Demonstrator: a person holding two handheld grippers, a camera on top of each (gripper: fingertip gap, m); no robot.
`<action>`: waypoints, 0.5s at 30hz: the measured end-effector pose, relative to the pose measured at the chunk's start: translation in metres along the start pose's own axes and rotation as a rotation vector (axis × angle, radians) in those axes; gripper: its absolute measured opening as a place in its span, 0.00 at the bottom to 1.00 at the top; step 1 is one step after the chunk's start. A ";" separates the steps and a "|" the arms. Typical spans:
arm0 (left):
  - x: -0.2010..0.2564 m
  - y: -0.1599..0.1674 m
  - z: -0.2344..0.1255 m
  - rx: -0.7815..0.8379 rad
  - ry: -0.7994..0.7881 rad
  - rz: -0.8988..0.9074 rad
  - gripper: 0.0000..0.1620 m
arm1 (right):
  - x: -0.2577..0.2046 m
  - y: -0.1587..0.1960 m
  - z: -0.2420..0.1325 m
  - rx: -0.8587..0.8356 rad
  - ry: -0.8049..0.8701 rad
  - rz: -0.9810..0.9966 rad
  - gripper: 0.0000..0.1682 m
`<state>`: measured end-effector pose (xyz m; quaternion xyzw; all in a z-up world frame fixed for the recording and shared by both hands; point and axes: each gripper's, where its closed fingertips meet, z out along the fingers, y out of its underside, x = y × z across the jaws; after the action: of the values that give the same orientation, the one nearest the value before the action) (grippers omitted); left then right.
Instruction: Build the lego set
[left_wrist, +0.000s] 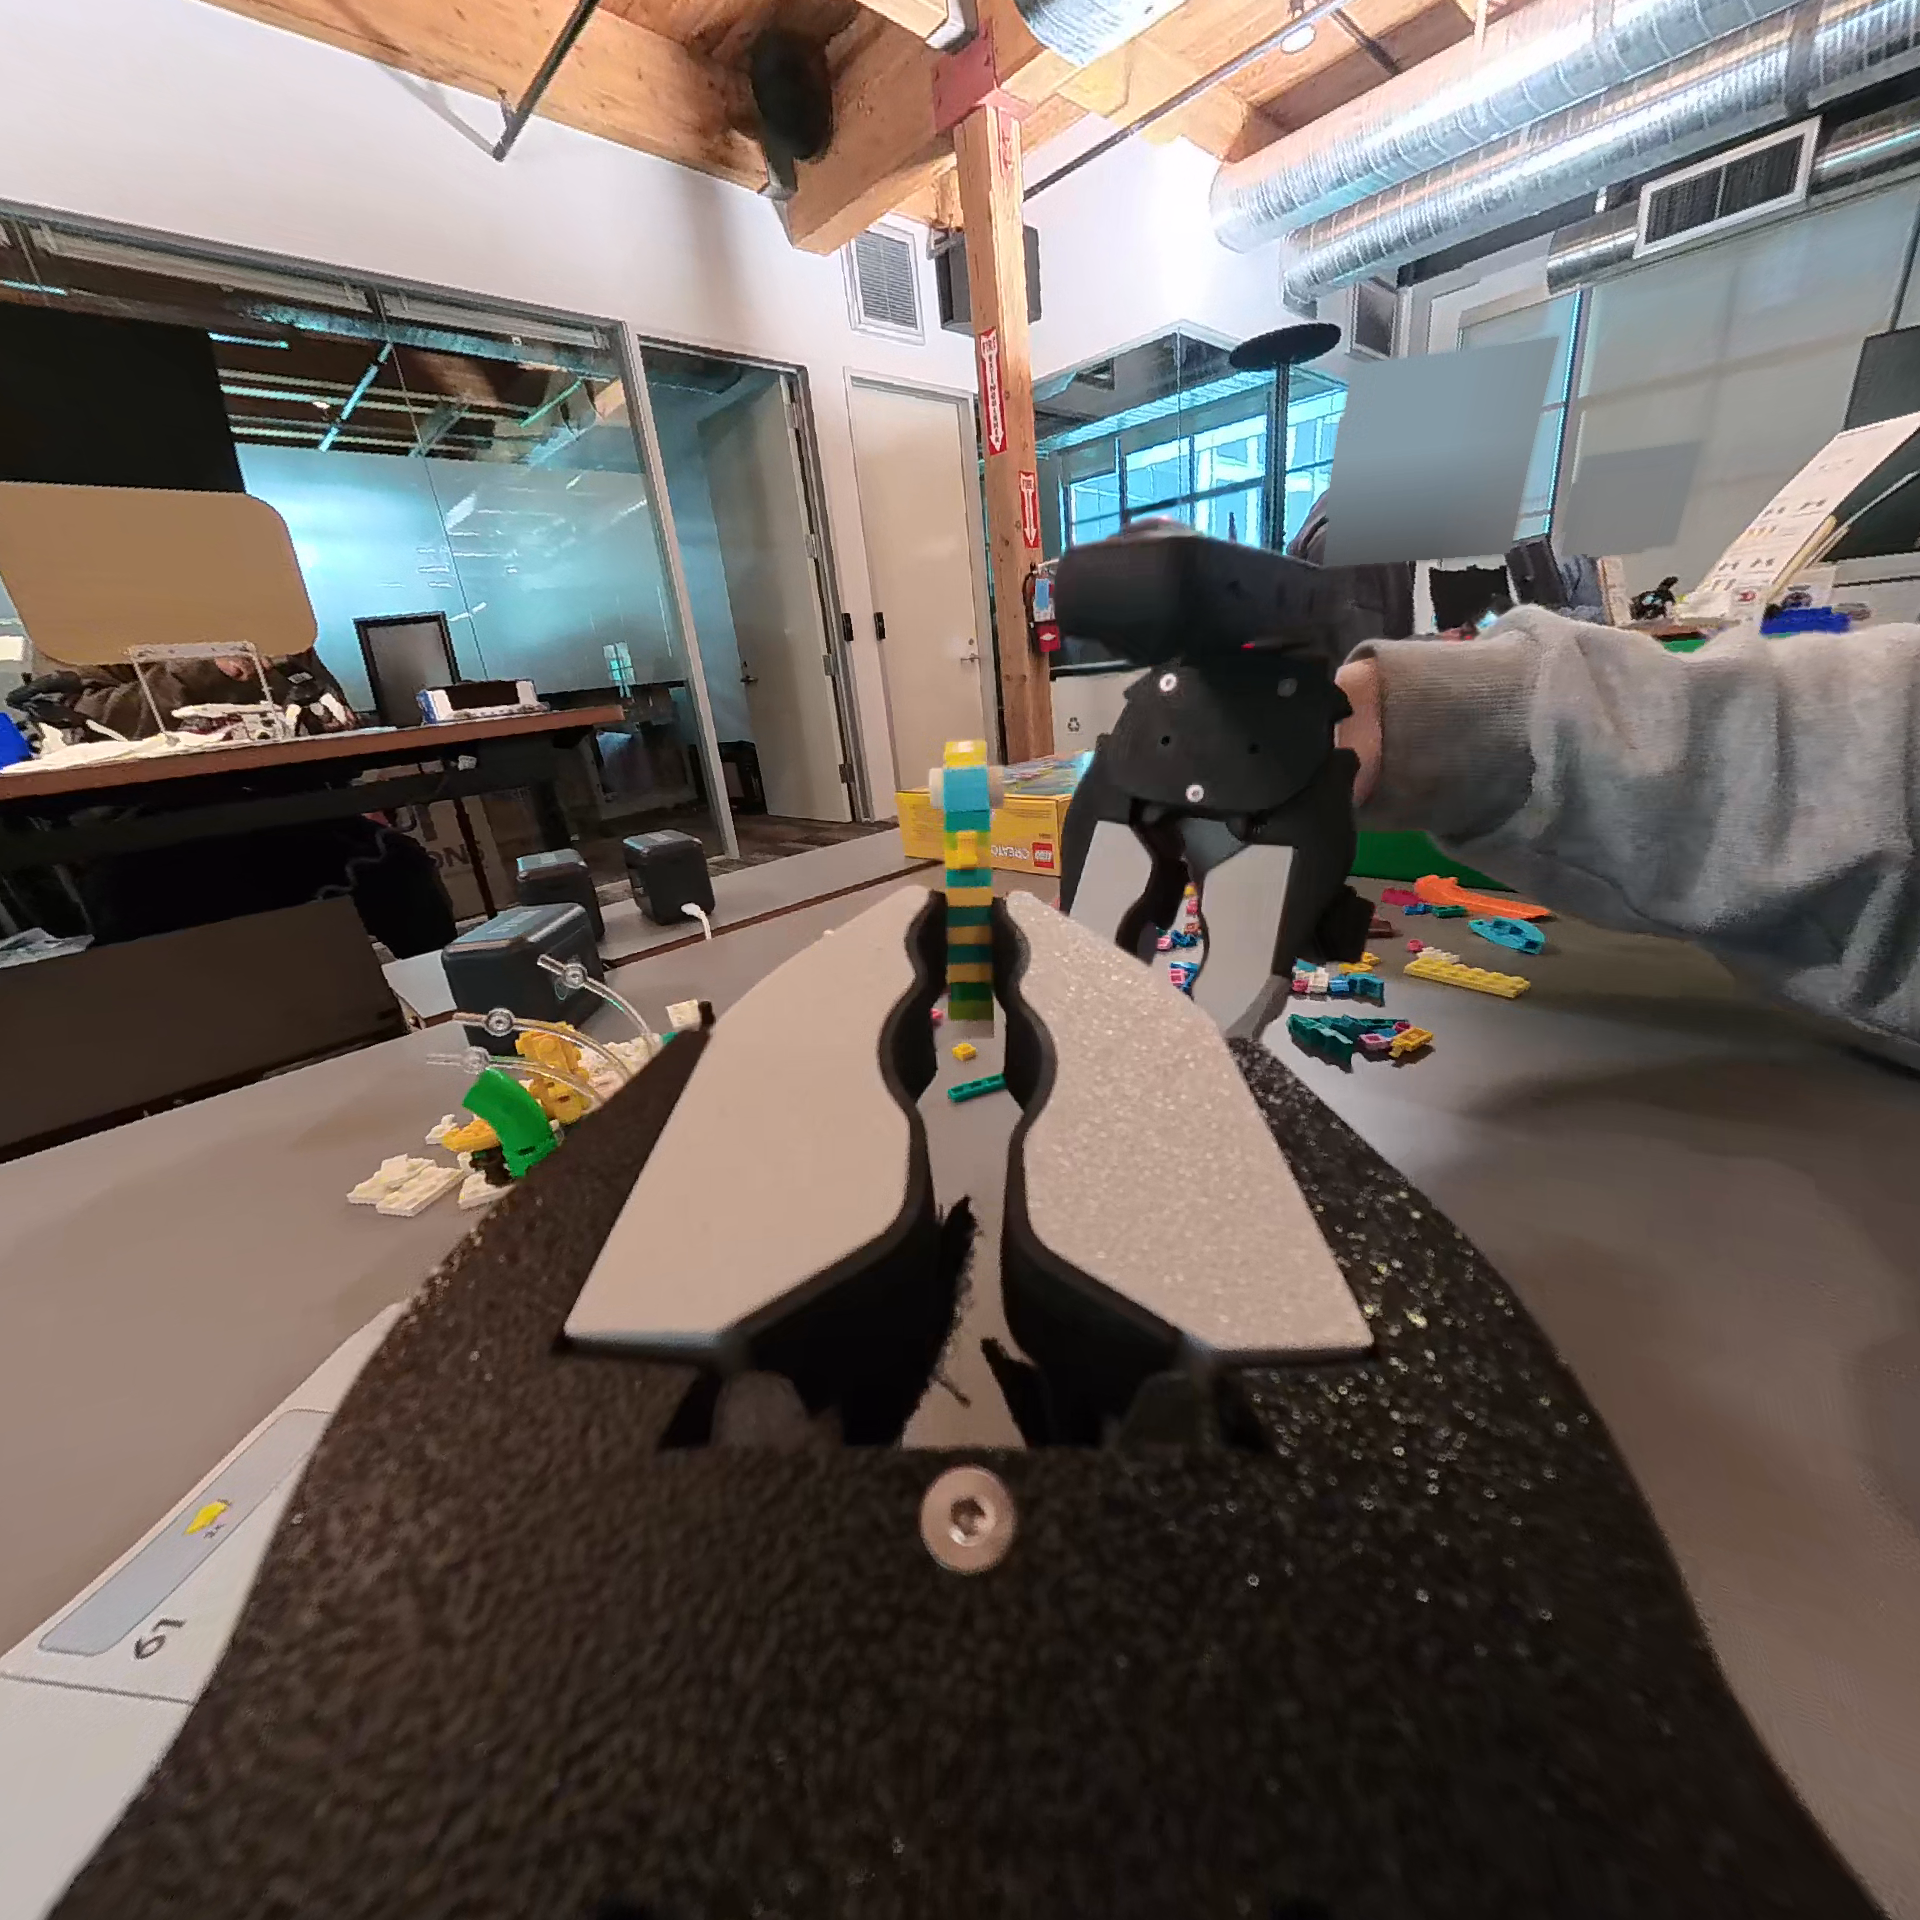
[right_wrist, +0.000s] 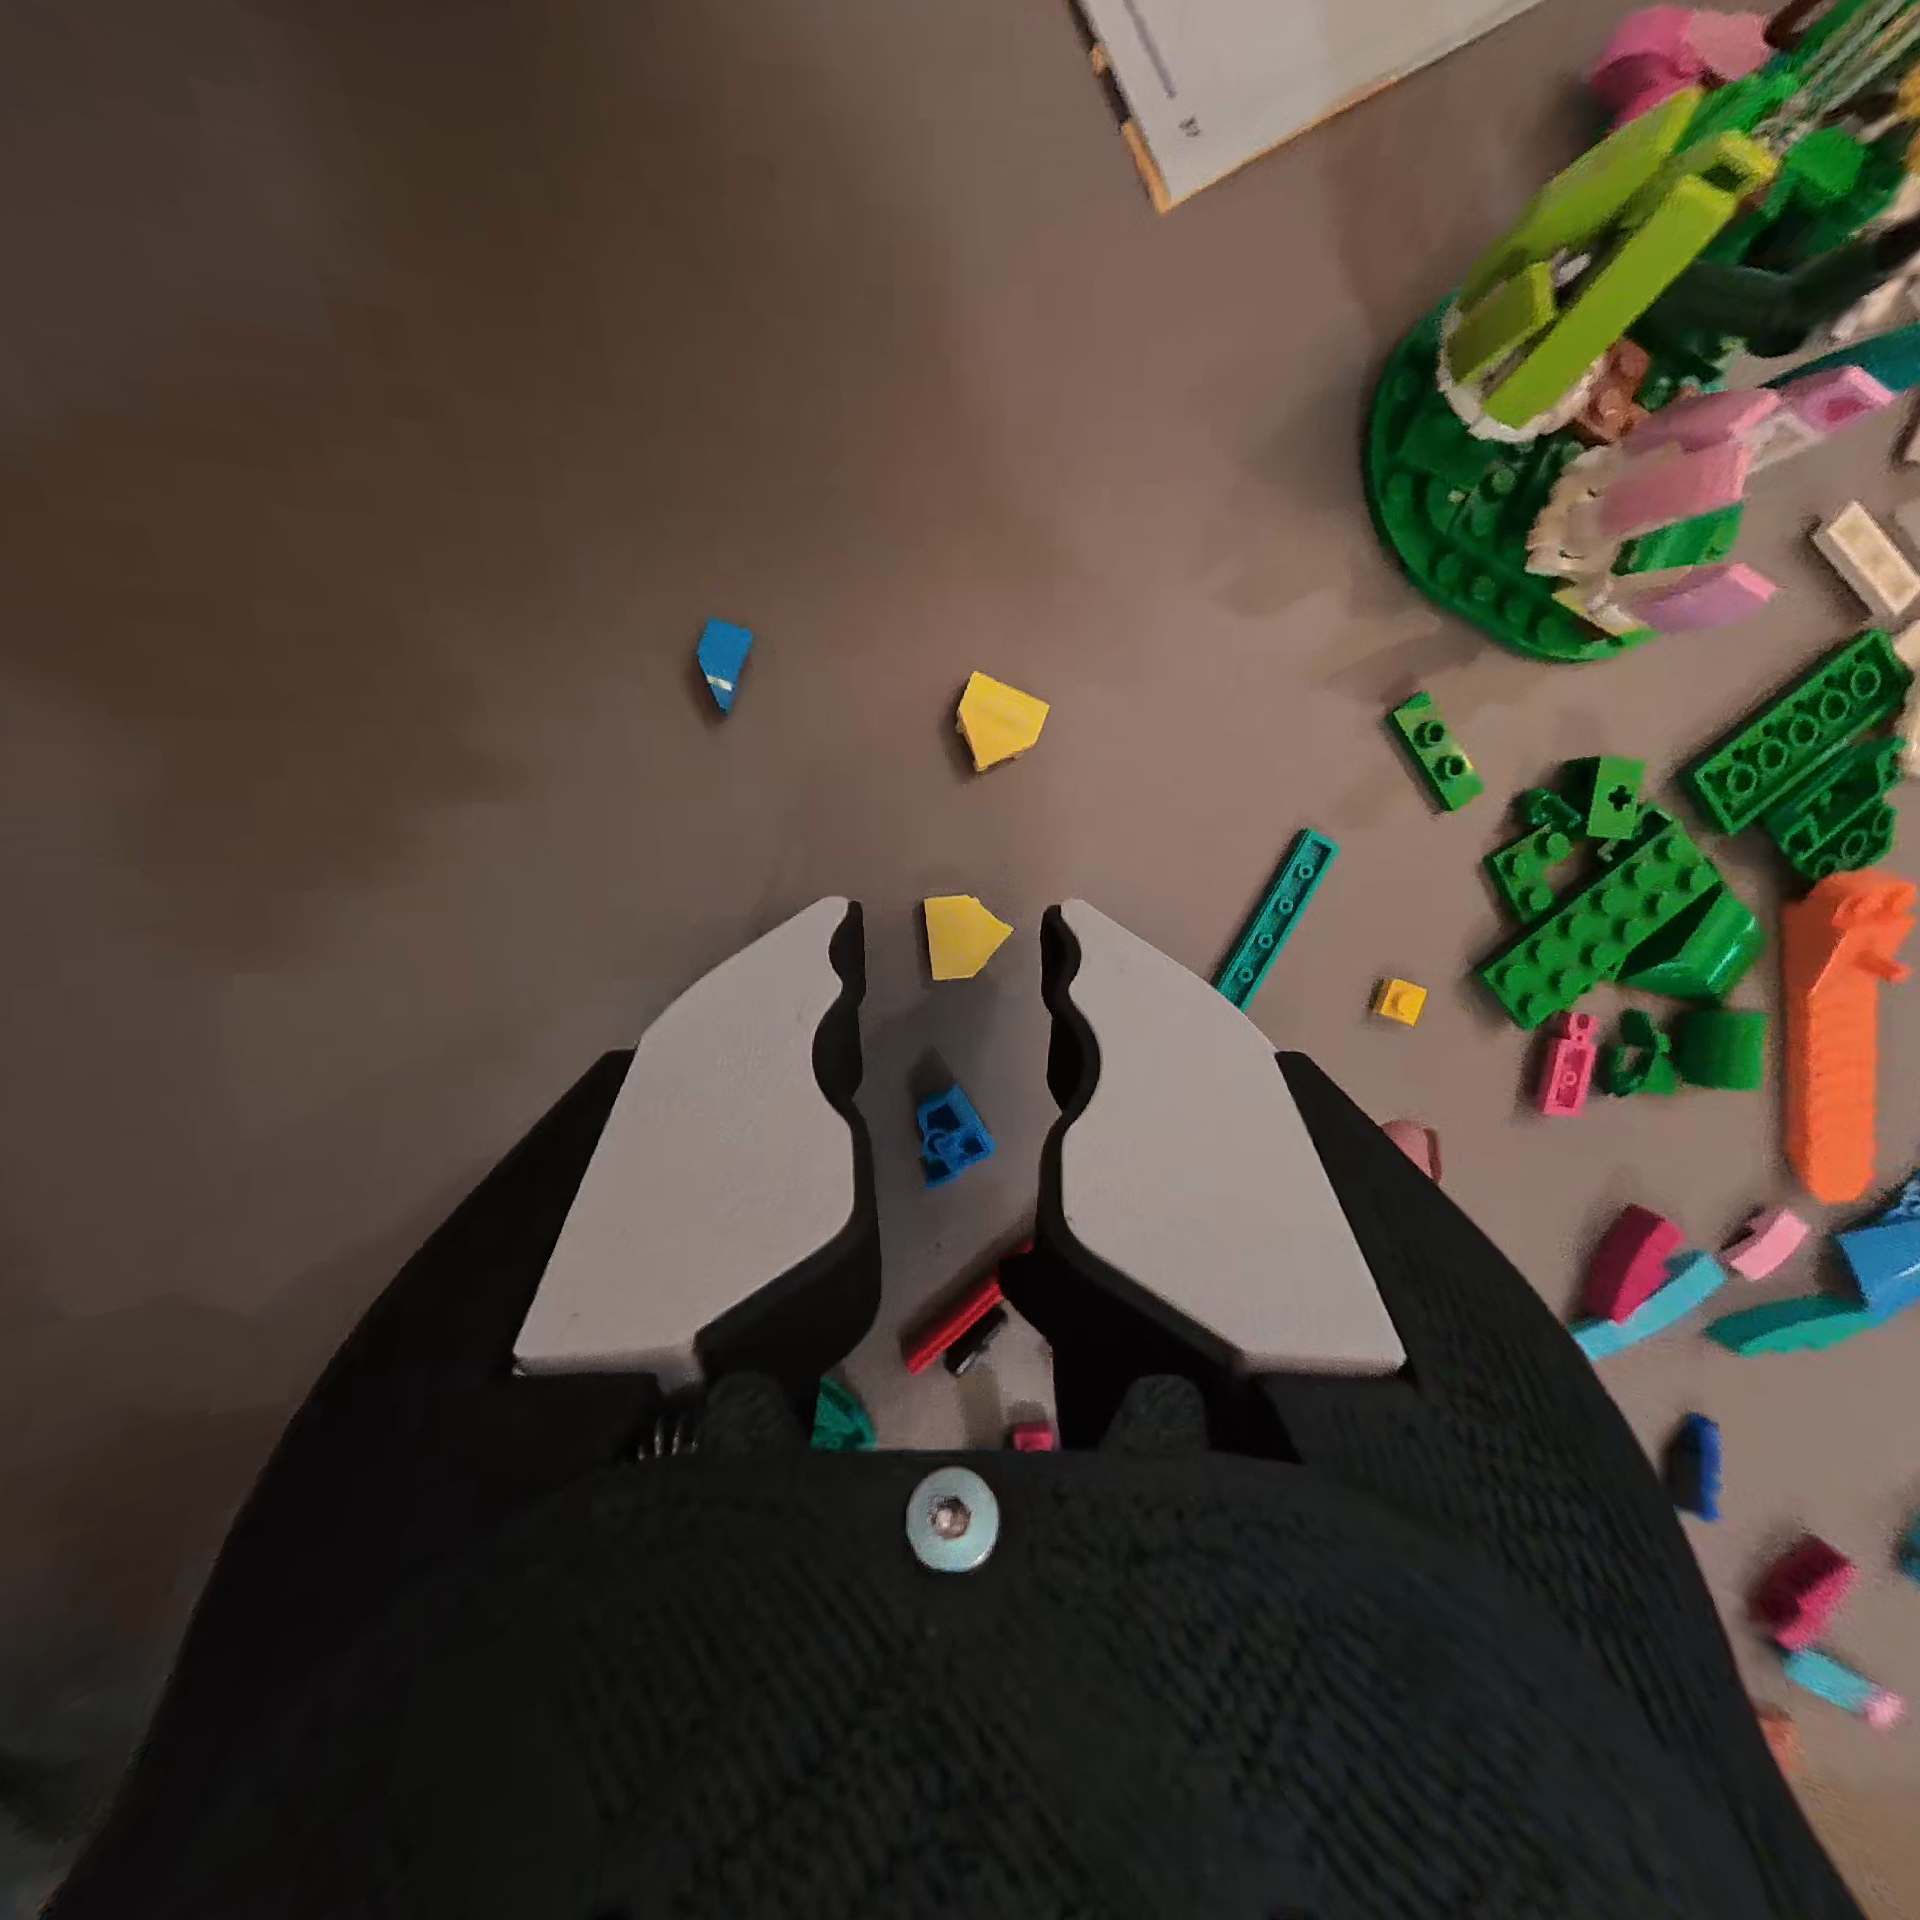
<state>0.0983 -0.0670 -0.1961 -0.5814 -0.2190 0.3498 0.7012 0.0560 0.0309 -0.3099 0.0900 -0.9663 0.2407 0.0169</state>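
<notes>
Black speakers (left_wrist: 665, 873) sit beyond the grey table (left_wrist: 1558, 1195), perhaps plugged in.

Grey desk (right_wrist: 416, 520), smooth and flat. Lying on it: two yellow pieces (right_wrist: 1000, 719), a small blue piece (right_wrist: 723, 661), a long teal strip (right_wrist: 1276, 916), a pile of green bricks (right_wrist: 1621, 914), an orange piece (right_wrist: 1839, 1039). Standing up on it: a striped brick tower (left_wrist: 968, 894).

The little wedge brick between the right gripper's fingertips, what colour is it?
Yellow. The small wedge brick shows best in the right wrist view.
</notes>
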 end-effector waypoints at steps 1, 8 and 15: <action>0.000 0.001 0.000 -0.004 0.004 -0.003 0.05 | 0.000 -0.003 -0.001 0.027 -0.006 0.022 0.19; 0.009 0.005 0.003 -0.025 0.060 -0.011 0.05 | -0.001 -0.018 0.007 0.133 -0.084 0.075 0.17; 0.015 0.007 0.004 -0.040 0.082 0.014 0.05 | 0.013 -0.020 0.015 0.137 -0.024 0.172 0.15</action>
<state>0.1038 -0.0529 -0.2038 -0.6106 -0.1929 0.3262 0.6954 0.0471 0.0044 -0.3128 0.0106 -0.9518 0.3059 -0.0215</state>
